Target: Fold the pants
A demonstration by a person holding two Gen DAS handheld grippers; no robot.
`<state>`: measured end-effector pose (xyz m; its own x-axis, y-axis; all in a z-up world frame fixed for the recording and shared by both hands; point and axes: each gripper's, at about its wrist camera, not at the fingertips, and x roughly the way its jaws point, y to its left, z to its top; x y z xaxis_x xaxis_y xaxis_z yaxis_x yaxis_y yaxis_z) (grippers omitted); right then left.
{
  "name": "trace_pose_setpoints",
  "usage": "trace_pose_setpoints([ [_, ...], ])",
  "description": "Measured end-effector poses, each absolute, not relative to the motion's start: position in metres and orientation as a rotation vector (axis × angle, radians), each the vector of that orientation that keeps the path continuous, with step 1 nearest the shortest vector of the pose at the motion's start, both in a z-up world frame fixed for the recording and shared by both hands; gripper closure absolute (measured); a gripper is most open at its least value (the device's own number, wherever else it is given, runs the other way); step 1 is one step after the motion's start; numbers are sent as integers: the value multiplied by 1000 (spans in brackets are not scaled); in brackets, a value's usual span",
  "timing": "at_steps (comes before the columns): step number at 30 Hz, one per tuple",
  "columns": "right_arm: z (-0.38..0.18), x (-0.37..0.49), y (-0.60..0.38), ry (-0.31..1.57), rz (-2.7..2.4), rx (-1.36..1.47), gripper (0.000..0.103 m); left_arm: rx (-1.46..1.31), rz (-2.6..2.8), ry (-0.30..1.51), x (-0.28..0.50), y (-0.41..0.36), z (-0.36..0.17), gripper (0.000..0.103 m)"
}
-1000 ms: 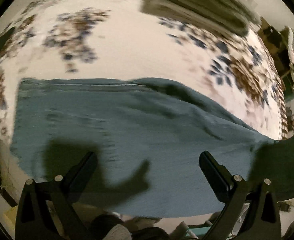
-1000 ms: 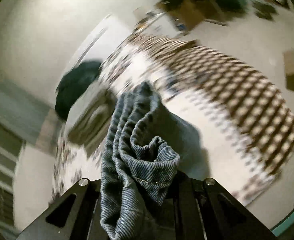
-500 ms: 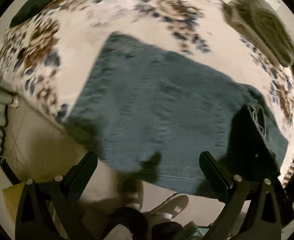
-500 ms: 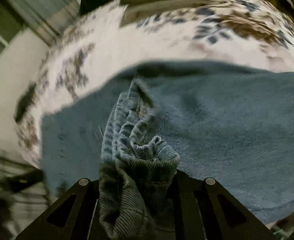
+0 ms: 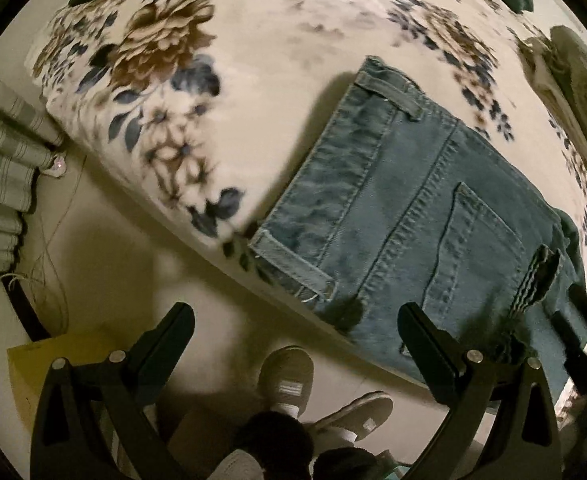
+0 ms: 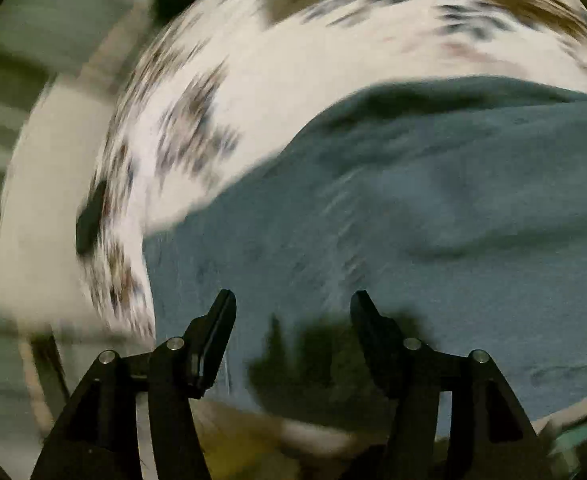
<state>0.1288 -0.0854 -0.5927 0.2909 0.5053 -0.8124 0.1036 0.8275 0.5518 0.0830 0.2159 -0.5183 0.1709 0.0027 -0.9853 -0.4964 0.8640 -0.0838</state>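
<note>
Half a second earlier the right tongs [image 6: 293,308] pinched a bunched fold of the jeans [image 5: 405,208]; now they stood spread and empty above the denim. The left tongs [image 5: 293,320] were spread too. The jeans lay flat on the floral bedspread [image 5: 253,60], at the bed's edge.

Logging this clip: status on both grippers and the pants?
Left gripper open, empty. Right gripper open, empty. Blue denim pants lying on floral bedspread. Nothing in the way.
</note>
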Motion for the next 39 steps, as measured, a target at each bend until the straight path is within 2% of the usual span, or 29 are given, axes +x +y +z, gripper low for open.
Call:
trace_pose_setpoints([
  [3,-616,147,-105,1287,206,658,40,-464,385,1377,81,216,-529,0],
  [5,-644,157,-93,1370,267,698,40,-483,398,1379,80,215,-534,0],
  [6,-653,160,-85,1401,295,692,34,-489,405,1375,80,215,-536,0],
  [7,-651,159,-81,1374,298,659,31,-499,416,1366,80,215,-537,0],
  [14,-644,147,-119,1384,293,737,31,-791,454,1240,74,237,-566,0],
  [15,-642,142,-126,1390,283,735,31,-839,454,1218,77,241,-572,4],
  [17,-644,131,-139,1410,260,714,31,-878,463,1128,77,245,-572,48],
  [18,-643,128,-144,1415,259,701,31,-867,445,1082,79,244,-568,67],
  [20,-639,124,-148,1419,265,656,31,-798,465,1051,82,239,-554,78],
  [22,-638,123,-148,1420,272,618,31,-748,448,1016,84,233,-539,83],
  [27,-637,123,-144,1416,267,585,31,-722,383,928,89,236,-519,84],
  [30,-638,125,-141,1418,263,580,31,-724,366,946,94,245,-537,84],
  [32,-638,124,-141,1421,263,573,31,-770,381,998,93,253,-561,75],
  [34,-637,124,-142,1429,265,582,31,-878,374,981,81,264,-574,52],
  [38,-639,121,-148,1445,262,633,31,-1045,305,900,66,279,-586,44],
  [39,-640,120,-150,1446,262,640,31,-1075,301,883,65,281,-588,39],
])
